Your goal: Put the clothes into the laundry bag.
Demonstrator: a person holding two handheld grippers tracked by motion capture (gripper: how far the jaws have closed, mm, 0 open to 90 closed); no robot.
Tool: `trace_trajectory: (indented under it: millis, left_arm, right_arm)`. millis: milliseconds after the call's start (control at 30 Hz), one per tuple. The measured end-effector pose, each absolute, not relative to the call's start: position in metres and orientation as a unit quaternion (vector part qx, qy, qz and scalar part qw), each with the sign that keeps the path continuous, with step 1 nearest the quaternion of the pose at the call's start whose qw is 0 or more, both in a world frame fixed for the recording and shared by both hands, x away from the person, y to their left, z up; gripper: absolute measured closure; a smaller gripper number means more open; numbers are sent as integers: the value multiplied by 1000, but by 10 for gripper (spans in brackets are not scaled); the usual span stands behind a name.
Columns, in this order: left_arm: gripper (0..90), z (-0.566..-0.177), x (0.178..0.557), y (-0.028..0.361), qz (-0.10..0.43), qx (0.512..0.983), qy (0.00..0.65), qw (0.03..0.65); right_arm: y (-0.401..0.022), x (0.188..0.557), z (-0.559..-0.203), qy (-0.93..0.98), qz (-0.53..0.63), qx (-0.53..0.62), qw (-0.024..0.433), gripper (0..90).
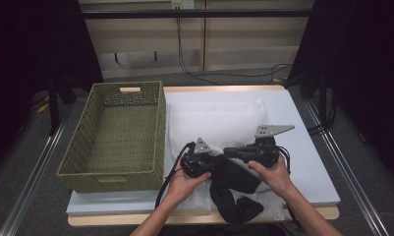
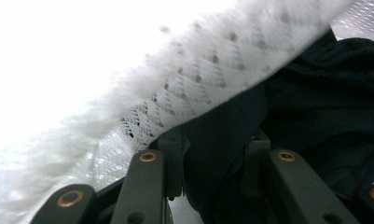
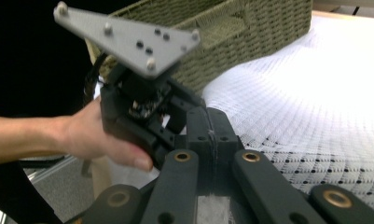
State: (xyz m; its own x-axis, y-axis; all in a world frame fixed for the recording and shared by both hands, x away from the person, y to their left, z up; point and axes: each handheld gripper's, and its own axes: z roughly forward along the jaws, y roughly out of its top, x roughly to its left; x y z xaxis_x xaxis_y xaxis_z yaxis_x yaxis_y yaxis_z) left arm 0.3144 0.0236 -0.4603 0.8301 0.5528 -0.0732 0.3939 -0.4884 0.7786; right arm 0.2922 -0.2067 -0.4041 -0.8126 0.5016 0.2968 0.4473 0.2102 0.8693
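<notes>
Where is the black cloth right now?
In the high view the black cloth lies at the near edge of the table, on the white mesh bag, between the left gripper and right gripper, right of the wicker basket.

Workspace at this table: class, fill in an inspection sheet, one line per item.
Surface: white table top, wooden edge in front.
Job's things: black garment on white mesh bag; woven basket at the left.
Clutter: nothing seen.
Grippers: left gripper has garment between its fingers; right gripper shut, fingers together.
Cables: black cable trailing from left gripper.
Surroundings: grey floor, wooden cabinets behind.
</notes>
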Motion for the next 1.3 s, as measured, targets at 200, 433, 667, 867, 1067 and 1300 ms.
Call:
trace_trajectory:
  millis: [200, 433, 667, 867, 1067, 1300]
  left_arm:
    - [574, -457, 311, 30, 96, 857, 263, 432]
    - [401, -443, 300, 37, 88, 856, 251, 444]
    - [331, -432, 278, 48, 96, 854, 227, 458]
    - [351, -432, 256, 50, 76, 860, 193, 466]
    - [351, -433, 234, 43, 47, 869, 157, 466]
    - [325, -445, 224, 28, 10, 880, 133, 455]
  right_arm:
    - [-213, 292, -417, 788, 528, 317, 24, 897]
    - [-216, 294, -423, 788, 521, 327, 23, 897]
    - [-217, 294, -421, 786, 525, 327, 24, 897]
    - [-216, 295, -421, 786, 525, 325, 25, 897]
    - [-215, 294, -421, 787, 525, 324, 25, 896]
    - [-214, 294, -420, 787, 525, 322, 27, 895]
